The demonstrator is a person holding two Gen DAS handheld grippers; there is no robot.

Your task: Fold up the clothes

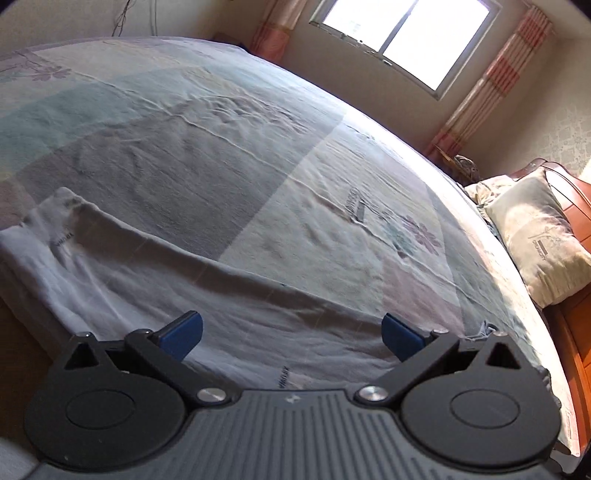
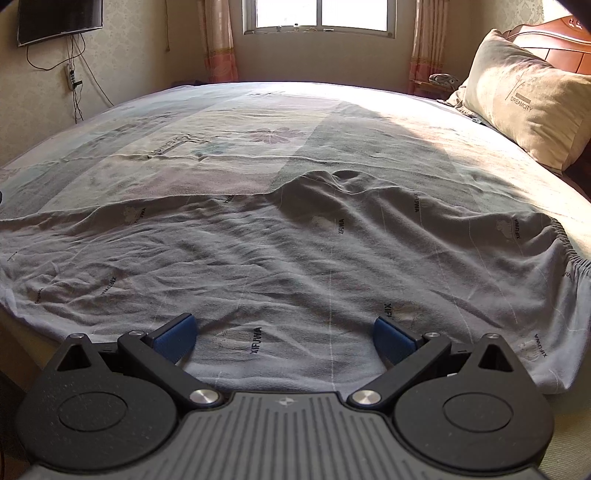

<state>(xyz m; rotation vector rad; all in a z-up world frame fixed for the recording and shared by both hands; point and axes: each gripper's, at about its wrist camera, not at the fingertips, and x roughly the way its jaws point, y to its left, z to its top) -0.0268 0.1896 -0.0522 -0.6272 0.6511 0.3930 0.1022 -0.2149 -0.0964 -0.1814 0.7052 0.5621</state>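
Lying flat, grey garment point(image 2: 295, 258) printed XIFUWA, pillow point(image 2: 524, 99) reading DREAMCITY

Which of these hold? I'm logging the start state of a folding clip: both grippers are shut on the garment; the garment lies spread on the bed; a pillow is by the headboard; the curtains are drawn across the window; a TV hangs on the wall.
1. Both grippers are shut on the garment. False: the left gripper and right gripper are open, blue fingers wide apart, holding nothing.
2. The grey garment lies spread on the bed. True, though wrinkled.
3. A pillow leans by the wooden headboard. True.
4. Curtains cover the window. False: the pink curtains hang at the sides.
5. A TV hangs on the wall. True.
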